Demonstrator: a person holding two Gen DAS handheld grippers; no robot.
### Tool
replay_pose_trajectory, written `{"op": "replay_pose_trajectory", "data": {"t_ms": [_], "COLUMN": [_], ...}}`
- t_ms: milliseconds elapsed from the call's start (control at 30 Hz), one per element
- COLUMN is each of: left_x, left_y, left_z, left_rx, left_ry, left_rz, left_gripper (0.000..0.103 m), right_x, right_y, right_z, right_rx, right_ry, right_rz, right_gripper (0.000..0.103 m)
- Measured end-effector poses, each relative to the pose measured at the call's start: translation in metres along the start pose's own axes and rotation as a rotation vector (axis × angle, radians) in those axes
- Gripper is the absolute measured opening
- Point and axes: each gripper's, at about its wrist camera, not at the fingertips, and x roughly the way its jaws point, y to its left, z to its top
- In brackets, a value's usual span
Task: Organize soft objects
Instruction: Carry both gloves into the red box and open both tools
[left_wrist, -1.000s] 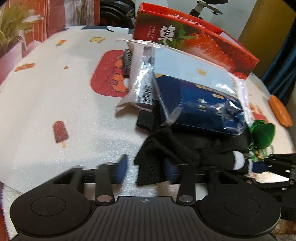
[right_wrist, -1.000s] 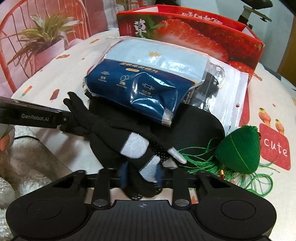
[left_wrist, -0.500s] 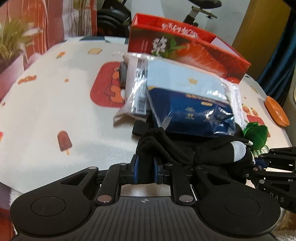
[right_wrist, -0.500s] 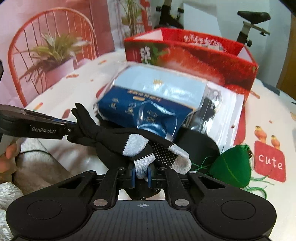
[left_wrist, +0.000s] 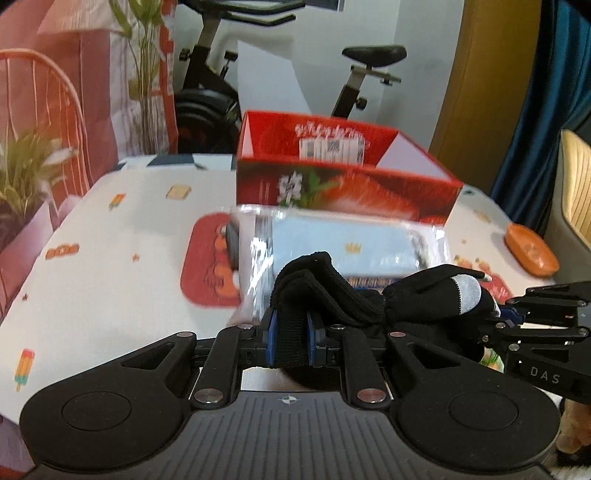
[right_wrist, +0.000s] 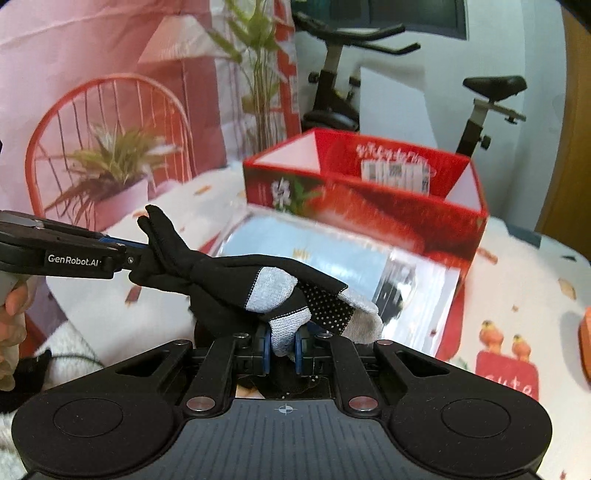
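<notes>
The left gripper is clamped on the knit cuff end of a black glove, the blue pads pressed against the fabric from both sides. The right gripper is closed on the opposite end, where a grey fingertip patch is pinched between its pads. The glove is thus held by both ends and stretched level in the air between the two grippers, clear of the surface; whether it is one glove or a pair bunched together cannot be told. A two-ended hold of this kind is judged to keep limp fabric from sagging or folding while it is carried.

Below and just beyond the glove, a clear plastic packet with light blue contents lies on the surface. Just behind the packet, toward the far edge of the surface, an open red strawberry-printed box stands upright with its top open. The box appears empty apart from a label on its inner wall, and it is judged to be the likely place for the soft things. An orange dish rests near the right edge of the surface. An exercise bike stands behind the surface.
</notes>
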Motion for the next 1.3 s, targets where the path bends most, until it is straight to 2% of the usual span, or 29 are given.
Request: {"op": "replay_pose_trajectory", "data": {"t_ms": [400,567,767,933,1067,1300], "left_x": [0.014,0.03,0.049,0.07,0.091,0.142], "left_y": [0.0,-0.001,-0.002,-0.004,-0.006,-0.004], "left_z": [0.058,0.078,0.107,0.134,0.15,0.172], "left_rx": [-0.045,-0.058,-0.048,-0.059,-0.056,-0.035], "left_ry": [-0.099,-0.112,-0.126,-0.13,-0.116,-0.008], "left_rz": [-0.055,-0.078,-0.063,-0.062,-0.072,-0.044], "left_gripper": [0.017,0.017,0.017,0.017,0.017,0.017], "right_x": [0.008,0.022,0.045,0.068,0.099,0.16], "right_y": [-0.037,-0.055,-0.076,-0.098,-0.118,-0.142], "right_z": [0.065,0.082,0.111,0.134,0.148,0.15], "right_rx": [0.007,0.009,-0.004,0.041,0.081,0.132], "right_ry": [-0.131,-0.137,-0.138,-0.111,-0.048,0.078], "right_rz": [-0.034,-0.036,-0.046,-0.06,-0.062,-0.086], "right_gripper": [0.011,0.011,0.011,0.011,0.011,0.011]}}
